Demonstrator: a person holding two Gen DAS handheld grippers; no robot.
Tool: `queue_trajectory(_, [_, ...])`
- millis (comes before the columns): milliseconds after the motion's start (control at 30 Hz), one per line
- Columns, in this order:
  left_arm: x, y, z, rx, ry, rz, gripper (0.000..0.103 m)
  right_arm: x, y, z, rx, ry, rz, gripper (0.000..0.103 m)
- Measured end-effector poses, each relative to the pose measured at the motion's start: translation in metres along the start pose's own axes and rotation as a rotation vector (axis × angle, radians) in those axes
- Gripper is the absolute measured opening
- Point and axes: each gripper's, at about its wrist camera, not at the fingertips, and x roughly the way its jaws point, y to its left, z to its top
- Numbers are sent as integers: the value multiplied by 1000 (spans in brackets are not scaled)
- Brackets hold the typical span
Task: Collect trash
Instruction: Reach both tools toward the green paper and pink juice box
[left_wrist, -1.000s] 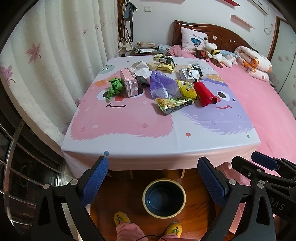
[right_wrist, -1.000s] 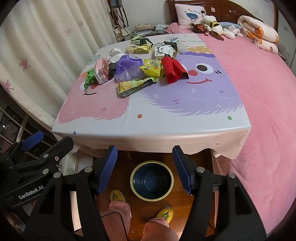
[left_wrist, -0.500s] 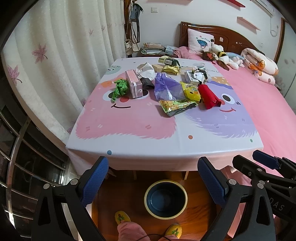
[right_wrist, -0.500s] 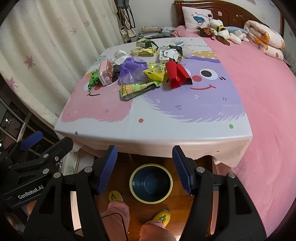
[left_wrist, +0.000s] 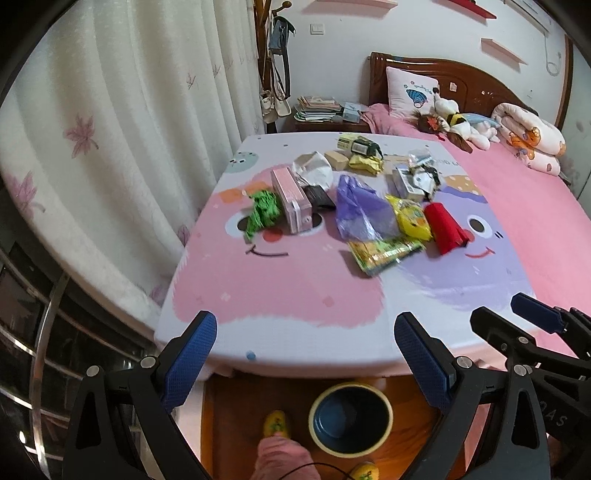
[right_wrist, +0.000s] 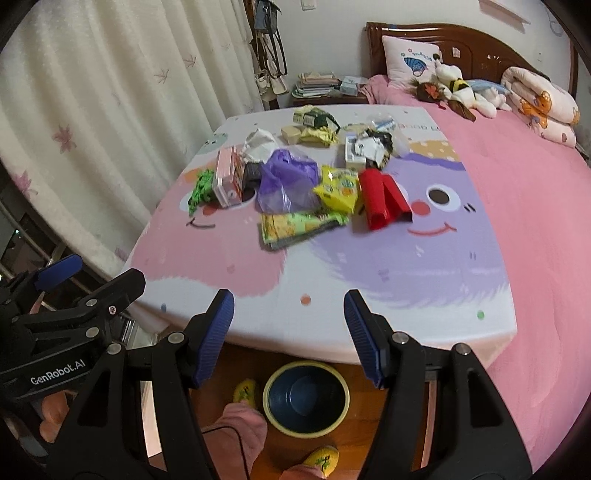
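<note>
Both of your grippers hover over the near edge of the surface (left_wrist: 280, 295). The left gripper (left_wrist: 304, 354) has its two blue-padded fingers spread wide and empty. The right gripper (right_wrist: 288, 332) is likewise parted and holds nothing.

The trash lies in one loose cluster towards the far half of the surface. You can count one green crumpled scrap (left_wrist: 262, 212) nearest the left edge, with one pink box (left_wrist: 291, 199) just beside it. Then come one purple plastic bag (left_wrist: 360, 210), one yellow snack bag (left_wrist: 410, 218) and one red folded packet (left_wrist: 445, 227). One flat green wrapper (left_wrist: 384, 251) lies nearest you. Behind these sit one white crumpled paper (left_wrist: 314, 170) and several small cartons and wrappers, too jumbled to count.

One round bin (right_wrist: 306, 397), dark inside with a pale yellow rim, stands on the floor below the near edge, between your two yellow slippers (right_wrist: 244, 393).
</note>
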Motion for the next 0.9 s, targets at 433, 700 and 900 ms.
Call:
queue_trajectory(433, [75,75,109,104,-11,-107,98,81,64,97,10,8,-76,59])
queue_trajectory(700, [153,139,143,108,108,-117,98,164,93,152,54,82,-61,59])
queue_trajectory(900, [201,177,153,103,149,-122,98,231,111,171,37,183,-47,58])
